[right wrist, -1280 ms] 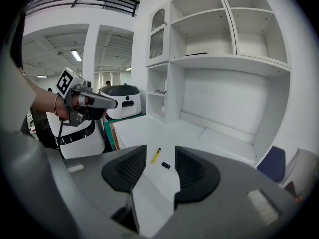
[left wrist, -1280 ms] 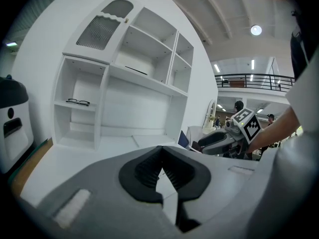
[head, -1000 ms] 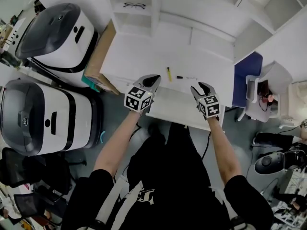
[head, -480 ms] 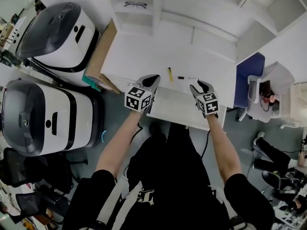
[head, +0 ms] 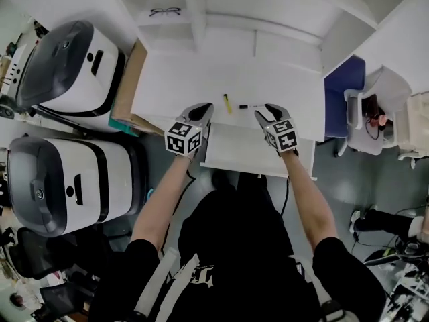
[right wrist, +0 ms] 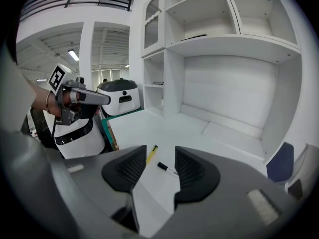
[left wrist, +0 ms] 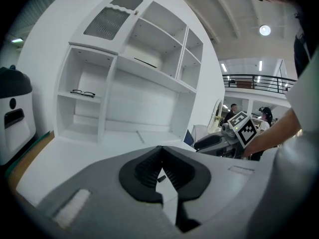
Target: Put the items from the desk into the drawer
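Head view: on the white worktop lie one yellow pen and one black marker. They are just beside each other, not touching, near the front edge and roughly mid-width. A white slab juts out below that edge; cannot tell if it is the drawer.

Claws, two. The left claw sits just left of the pen, tips pressed together, nothing between them. The right claw sits just right of the marker, jaws wide apart and empty. In the right gripper view the pen and marker show on the worktop beyond its gap.

Open room: the worktop is bare behind and to the left of the two items, back to the shelf unit, where one pair of glasses rests. Off the left edge are a cardboard panel and two white-and-dark machines. A blue chair is off the right.

Versus a second ago, both claws stand slightly nearer the items. Pen and marker are unmoved.
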`<action>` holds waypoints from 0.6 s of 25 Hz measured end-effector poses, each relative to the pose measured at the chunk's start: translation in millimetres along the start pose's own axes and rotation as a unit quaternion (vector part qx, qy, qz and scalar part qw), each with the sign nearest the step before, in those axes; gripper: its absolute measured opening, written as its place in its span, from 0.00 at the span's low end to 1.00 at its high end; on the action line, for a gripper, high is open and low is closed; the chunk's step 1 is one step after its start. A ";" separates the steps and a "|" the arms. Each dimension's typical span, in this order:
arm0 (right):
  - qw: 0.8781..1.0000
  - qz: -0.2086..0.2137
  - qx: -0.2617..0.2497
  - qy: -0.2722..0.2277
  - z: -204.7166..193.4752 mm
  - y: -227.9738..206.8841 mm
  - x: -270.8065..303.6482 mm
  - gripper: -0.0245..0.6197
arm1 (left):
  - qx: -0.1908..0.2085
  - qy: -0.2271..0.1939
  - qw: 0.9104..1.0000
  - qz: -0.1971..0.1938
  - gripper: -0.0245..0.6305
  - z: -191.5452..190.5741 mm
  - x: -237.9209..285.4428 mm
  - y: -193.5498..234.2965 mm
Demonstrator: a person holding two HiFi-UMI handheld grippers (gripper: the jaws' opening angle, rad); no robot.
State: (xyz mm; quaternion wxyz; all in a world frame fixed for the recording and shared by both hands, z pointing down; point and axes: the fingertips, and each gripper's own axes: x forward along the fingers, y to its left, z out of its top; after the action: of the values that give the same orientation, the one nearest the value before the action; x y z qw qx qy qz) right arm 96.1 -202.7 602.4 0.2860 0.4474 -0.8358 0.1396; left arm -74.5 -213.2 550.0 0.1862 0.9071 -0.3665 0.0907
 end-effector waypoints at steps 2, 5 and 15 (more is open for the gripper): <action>1.000 0.000 0.003 0.000 -1.2 -6.5 2.3 0.32 | 0.001 0.004 1.000 -0.001 0.04 1.1 8.9 -0.1; 1.000 0.007 0.006 0.001 1.1 -12.9 5.7 0.32 | 0.000 0.009 1.000 0.001 0.04 1.1 21.9 1.0; 0.999 0.028 -0.017 0.004 -5.2 -49.4 24.9 0.32 | -0.012 0.034 0.999 0.003 0.04 -11.3 62.7 -4.2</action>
State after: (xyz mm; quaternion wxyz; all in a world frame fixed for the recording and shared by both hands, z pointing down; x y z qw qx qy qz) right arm 128.0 -244.5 620.4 0.2929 0.4189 -0.8488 0.1354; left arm -27.0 -245.4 578.0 0.2093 0.9001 -0.3636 0.1173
